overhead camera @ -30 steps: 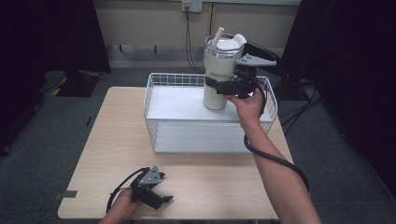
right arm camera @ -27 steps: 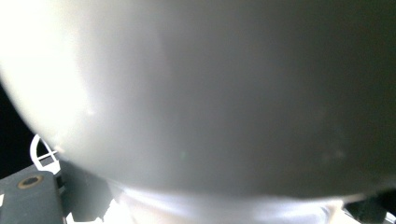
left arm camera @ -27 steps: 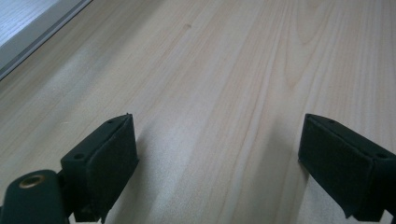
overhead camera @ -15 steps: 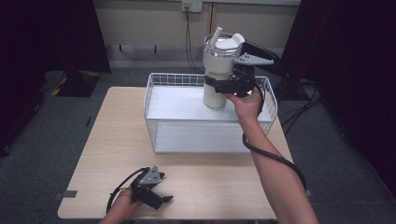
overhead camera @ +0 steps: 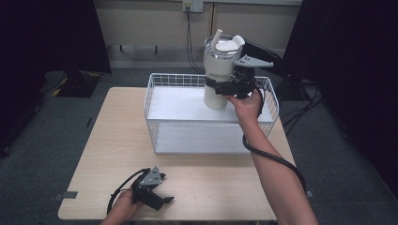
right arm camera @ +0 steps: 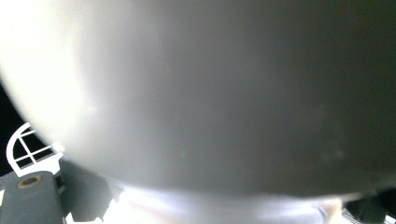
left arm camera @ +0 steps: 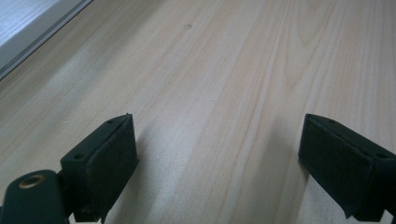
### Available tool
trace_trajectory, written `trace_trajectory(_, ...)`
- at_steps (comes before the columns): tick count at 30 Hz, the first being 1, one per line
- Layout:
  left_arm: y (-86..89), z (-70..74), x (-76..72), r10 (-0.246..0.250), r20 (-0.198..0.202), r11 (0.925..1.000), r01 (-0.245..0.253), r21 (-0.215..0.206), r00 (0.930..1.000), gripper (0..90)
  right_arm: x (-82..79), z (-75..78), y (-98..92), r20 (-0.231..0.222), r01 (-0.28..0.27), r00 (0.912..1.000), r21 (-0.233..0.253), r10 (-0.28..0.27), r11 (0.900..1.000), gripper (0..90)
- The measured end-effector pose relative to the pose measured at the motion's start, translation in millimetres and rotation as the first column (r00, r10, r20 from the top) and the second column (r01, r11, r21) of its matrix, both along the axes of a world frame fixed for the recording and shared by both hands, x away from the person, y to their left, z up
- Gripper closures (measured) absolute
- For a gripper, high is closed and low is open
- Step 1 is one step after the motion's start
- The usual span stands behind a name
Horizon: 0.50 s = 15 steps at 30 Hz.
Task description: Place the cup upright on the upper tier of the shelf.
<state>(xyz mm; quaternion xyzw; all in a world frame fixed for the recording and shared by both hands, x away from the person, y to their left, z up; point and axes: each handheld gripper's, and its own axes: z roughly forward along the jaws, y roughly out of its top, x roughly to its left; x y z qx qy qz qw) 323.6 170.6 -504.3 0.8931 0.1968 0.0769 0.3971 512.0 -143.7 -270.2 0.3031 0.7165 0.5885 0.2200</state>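
Because the right gripper [overhead camera: 224, 87] has its jaws clamped around the middle of the white tumbler [overhead camera: 219, 70], the cup hangs upright above the far right corner of the wire basket [overhead camera: 155, 101], probably to clear its rim. The left gripper [overhead camera: 162, 200], jaws spread and holding nothing, rests idle near the tabletop's [overhead camera: 108, 131] near edge.

A wooden table [overhead camera: 108, 136] carries a white wire basket [overhead camera: 157, 101] and the left hand-held gripper [overhead camera: 157, 199]
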Motion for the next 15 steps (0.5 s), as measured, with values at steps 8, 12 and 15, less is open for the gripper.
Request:
trace_trajectory(8,0.0,0.0,-0.1,0.000,0.000,1.0000,0.000,0.000,1.0000,10.9,-0.5,-1.7,-0.5,0.013,-0.006,0.9999,0.003,0.006,1.000,9.5)
trace_trajectory(12,0.0,0.0,0.0,0.000,0.000,1.0000,0.000,0.000,1.0000,10.9,-0.9,-2.5,-0.5,0.019,-0.008,0.9998,0.001,0.008,1.000,9.5)
trace_trajectory(15,-0.1,-0.1,-0.1,0.001,-0.001,1.0000,-0.001,-0.001,1.0000,10.8,-0.8,-3.2,-0.9,0.021,-0.009,0.9997,0.000,0.009,1.000,9.4)
